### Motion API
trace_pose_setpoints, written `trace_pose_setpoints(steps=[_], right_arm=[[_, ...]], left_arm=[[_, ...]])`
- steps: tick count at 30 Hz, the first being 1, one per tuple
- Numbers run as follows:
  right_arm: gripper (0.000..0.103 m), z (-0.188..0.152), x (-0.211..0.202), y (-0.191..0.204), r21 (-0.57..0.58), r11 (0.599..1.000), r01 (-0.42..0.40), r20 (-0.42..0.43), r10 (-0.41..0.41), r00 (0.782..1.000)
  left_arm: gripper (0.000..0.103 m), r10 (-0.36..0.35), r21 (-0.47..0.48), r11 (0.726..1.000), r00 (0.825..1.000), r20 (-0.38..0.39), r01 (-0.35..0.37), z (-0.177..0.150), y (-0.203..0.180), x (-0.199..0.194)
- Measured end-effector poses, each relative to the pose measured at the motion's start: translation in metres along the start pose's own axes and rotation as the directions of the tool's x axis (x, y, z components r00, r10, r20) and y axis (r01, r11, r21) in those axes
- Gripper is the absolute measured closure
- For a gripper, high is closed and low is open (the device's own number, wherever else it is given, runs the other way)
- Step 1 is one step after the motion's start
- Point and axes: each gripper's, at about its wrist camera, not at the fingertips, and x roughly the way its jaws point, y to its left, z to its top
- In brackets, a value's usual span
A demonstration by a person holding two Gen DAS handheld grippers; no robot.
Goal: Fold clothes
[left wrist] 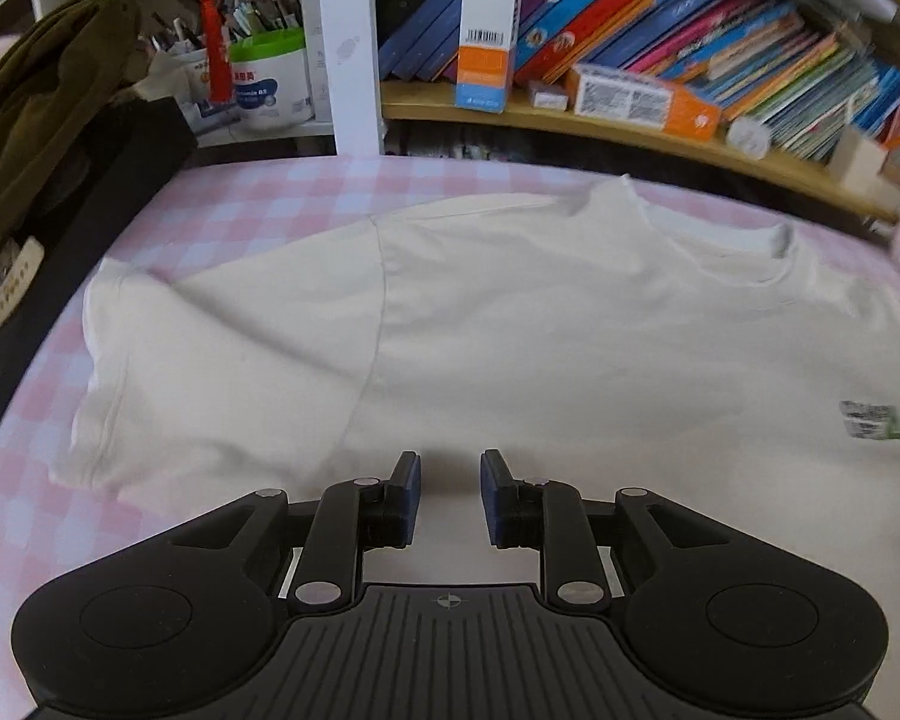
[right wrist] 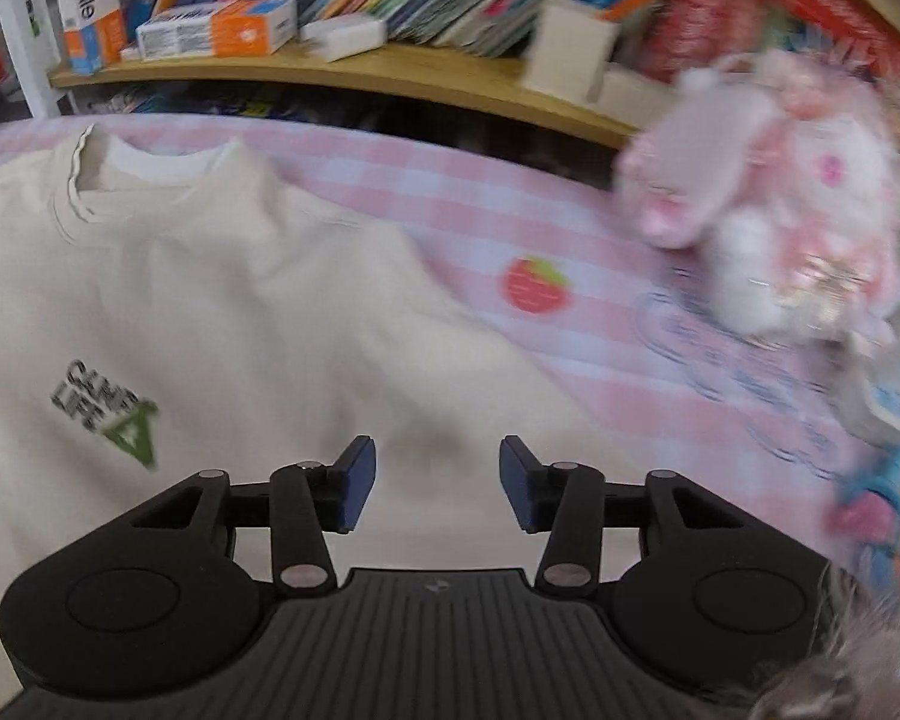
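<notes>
Ok, what we see per view:
Left wrist: left gripper (left wrist: 450, 495) jaws parted, nothing between them, over the cream T-shirt (left wrist: 510, 330) lying flat on the pink checked cloth (left wrist: 258, 192).
Right wrist: right gripper (right wrist: 437, 489) released, empty, above shirt body; plush toy (right wrist: 780, 210) at right.

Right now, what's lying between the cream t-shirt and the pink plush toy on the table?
In the right wrist view, only pink checked tablecloth separates the t-shirt from the plush toy, with a strawberry on the cloth there.
</notes>
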Motion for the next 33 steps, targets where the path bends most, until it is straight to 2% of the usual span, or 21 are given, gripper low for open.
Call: trace_pose_setpoints(steps=[6,11,17,19,21,23,25,28,33], right_arm=[[0.075,0.022,0.017,-0.006,0.104,0.993,-0.049,-0.019,0.051,0.999],[0.077,0.046,0.033,-0.008,0.119,0.993,0.007,-0.002,-0.007,1.0],[0.081,0.077,0.053,-0.021,0.146,0.989,0.023,0.005,-0.024,1.0],[0.085,0.086,0.058,-0.021,0.136,0.991,0.017,0.006,-0.018,1.0],[0.086,0.09,0.061,-0.022,0.122,0.993,0.002,0.009,-0.003,1.0],[0.086,0.091,0.062,-0.027,0.097,0.995,-0.037,0.014,0.036,0.999],[0.085,0.091,0.06,-0.034,0.076,0.994,-0.082,0.02,0.08,0.997],[0.079,0.089,0.051,-0.047,0.062,0.987,-0.147,0.036,0.145,0.989],[0.074,0.096,0.053,-0.035,-0.028,0.987,-0.158,-0.006,0.158,0.987]], left_arm=[[0.084,0.011,-0.01,1.0,1.0,-0.003,-0.011,0.012,-0.002,0.02],[0.084,0.031,-0.039,0.999,0.999,0.008,-0.03,0.031,-0.002,0.037],[0.085,0.032,-0.076,0.997,0.999,0.031,-0.03,0.053,-0.002,0.056],[0.085,0.034,-0.076,0.997,0.999,0.038,-0.031,0.059,-0.004,0.061],[0.085,0.035,-0.041,0.999,0.999,0.035,-0.033,0.065,-0.006,0.065],[0.084,-0.018,0.01,1.0,1.0,0.017,0.018,0.072,-0.005,0.064],[0.081,-0.069,0.103,0.993,0.995,0.073,0.061,0.078,-0.002,0.053],[0.08,-0.034,0.205,0.979,0.995,0.095,0.014,0.094,0.003,0.053],[0.08,-0.027,0.352,0.936,0.999,0.043,0.01,0.119,0.002,0.079]])
